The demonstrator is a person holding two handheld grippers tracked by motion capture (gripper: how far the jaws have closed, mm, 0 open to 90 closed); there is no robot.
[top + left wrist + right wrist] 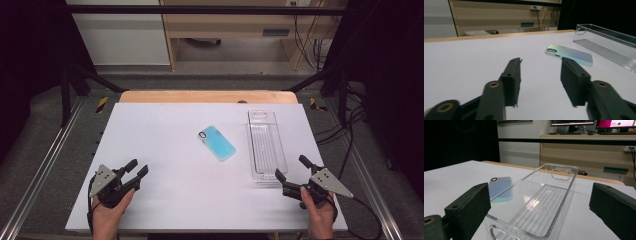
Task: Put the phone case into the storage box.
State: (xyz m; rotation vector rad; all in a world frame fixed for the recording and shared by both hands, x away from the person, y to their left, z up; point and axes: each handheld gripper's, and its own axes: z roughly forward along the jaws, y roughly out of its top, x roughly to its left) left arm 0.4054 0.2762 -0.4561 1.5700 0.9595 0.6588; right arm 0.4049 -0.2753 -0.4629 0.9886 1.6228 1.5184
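I am holding my right gripper (pixel 290 175) wide open and empty, just beside the near end of the clear plastic tray (pixel 266 145), whose long axis is running away from me. My left gripper (pixel 136 172), half open and empty, is sitting well apart from the blue phone case (pixel 217 142), which is lying just left of the tray.

**Gripper hardware, both hands**

Left gripper (pixel 134 172) and right gripper (pixel 292 170): black bodies, each with two black jaws ending in flat rectangular pads. Brass-coloured screw bushings sit in the jaw links; small screw holes mark the pad sides. A grey three-cornered plate tops each unit. A black cable trails from each. The hands are bare, no sleeves in view.
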